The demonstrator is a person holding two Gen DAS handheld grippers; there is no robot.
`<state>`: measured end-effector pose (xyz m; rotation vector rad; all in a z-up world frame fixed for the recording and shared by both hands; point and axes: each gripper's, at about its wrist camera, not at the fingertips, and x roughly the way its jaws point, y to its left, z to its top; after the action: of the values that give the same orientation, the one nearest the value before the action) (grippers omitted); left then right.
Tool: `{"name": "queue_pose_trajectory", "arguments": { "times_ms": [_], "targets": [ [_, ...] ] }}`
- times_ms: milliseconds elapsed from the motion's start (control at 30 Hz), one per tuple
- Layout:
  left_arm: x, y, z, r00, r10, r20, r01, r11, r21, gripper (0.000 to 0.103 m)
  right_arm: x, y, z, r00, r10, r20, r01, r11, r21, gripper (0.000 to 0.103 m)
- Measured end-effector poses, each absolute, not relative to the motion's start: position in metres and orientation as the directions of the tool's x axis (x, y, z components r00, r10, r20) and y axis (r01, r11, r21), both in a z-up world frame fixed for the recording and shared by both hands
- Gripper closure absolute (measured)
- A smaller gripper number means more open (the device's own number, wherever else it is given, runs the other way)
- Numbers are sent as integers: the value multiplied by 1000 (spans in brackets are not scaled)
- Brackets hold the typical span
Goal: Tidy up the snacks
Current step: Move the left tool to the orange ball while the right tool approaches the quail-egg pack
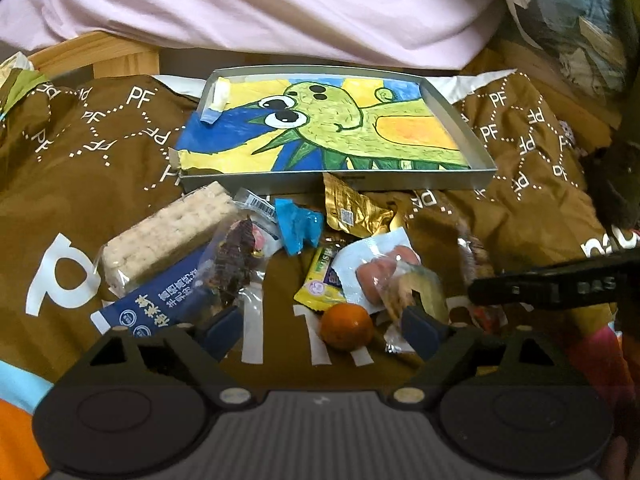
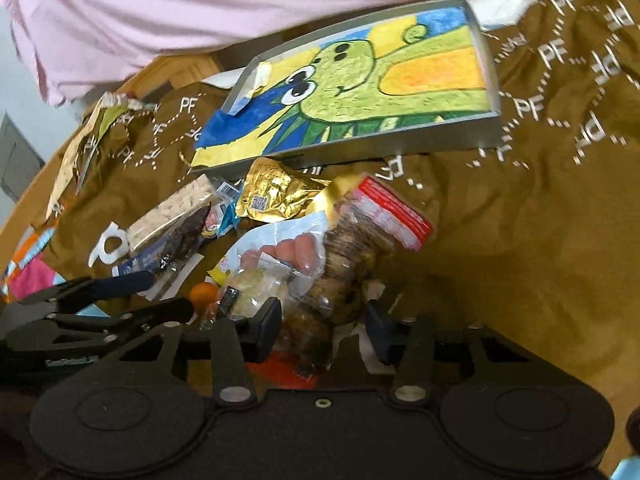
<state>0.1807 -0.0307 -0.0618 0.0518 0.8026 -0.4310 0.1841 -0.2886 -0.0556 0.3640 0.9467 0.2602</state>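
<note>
Brown cloth (image 1: 100,184) with white "PF" print covering the surface, pink sheet (image 1: 280,4) behind.
One shallow grey tray (image 1: 476,140) at the far side, lined with one dinosaur drawing (image 1: 360,128); nothing else inside.
Snack pile just in front of the tray, all on the cloth:
- one clear bag of brown cookies (image 2: 340,280) with red header
- one wafer pack (image 1: 168,232), blue-labelled, far left of the pile
- one gold foil pouch (image 1: 352,208), touching the tray's near wall
- one white sausage pack (image 1: 376,268), pink sausages showing
- one clear bag of dark dried fruit (image 1: 232,260)
- one crumpled blue wrapper (image 1: 298,226)
- one small yellow packet (image 1: 320,284)
- one clear packet with pale round pieces (image 2: 252,288)
- one orange (image 1: 346,326), near the pile's front edge

Left gripper (image 1: 324,326) wide apart, holding nothing, orange between the fingers, not touched.
Right gripper (image 2: 324,324) parted, fingers either side of the cookie bag's near end; contact not clear, cannot tell if gripped.
</note>
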Motion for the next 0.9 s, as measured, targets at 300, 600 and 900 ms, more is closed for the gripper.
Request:
{"name": "queue_pose_trajectory", "arguments": {
  "times_ms": [300, 600, 900],
  "targets": [
    [181, -43, -71, 585, -385, -714, 471, 878, -87, 37, 186, -291, -60, 556, 396, -731, -30, 888, 458, 56],
    [182, -50, -75, 571, -364, -736, 457, 886, -84, 50, 202, -283, -68, 576, 376, -726, 29, 878, 477, 41],
    [192, -47, -87, 538, -343, -770, 398, 909, -126, 62, 213, -283, -79, 573, 361, -736, 100, 860, 500, 51]
  ]
}}
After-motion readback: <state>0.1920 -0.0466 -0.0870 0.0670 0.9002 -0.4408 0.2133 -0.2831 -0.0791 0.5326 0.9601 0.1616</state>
